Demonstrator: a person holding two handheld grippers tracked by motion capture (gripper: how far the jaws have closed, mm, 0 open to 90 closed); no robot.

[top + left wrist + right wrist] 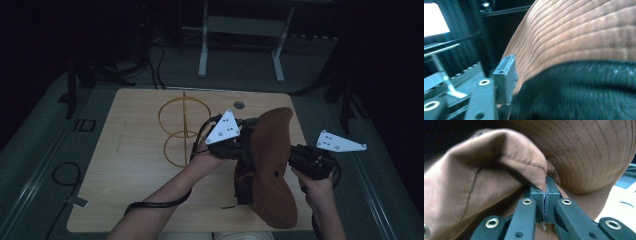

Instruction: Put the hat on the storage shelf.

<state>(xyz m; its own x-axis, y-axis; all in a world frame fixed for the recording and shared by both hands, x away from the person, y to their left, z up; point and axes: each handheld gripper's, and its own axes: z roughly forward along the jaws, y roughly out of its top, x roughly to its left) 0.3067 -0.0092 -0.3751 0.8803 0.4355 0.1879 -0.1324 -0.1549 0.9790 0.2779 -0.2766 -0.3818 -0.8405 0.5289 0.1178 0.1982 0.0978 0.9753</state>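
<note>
A brown brimmed hat [270, 165] hangs above the right half of the wooden table [140, 190], held up on edge between my two grippers. My right gripper [545, 192] is shut, pinching a fold of the hat's brown cloth [499, 170] between its pads; in the high view it sits at the hat's right side [295, 159]. My left gripper [244, 146] reaches in from the hat's left. One of its pads [505, 77] stands off beside the stitched brim [579, 32] and the dark inner band [579, 92]; the other jaw is hidden behind the hat.
A golden wire stand [180, 130] of two rings on a post rests on the table's middle left. A small round hole [239, 105] marks the far edge. A white metal frame [240, 45] stands on the floor behind, and a cable loop [65, 175] lies at the left.
</note>
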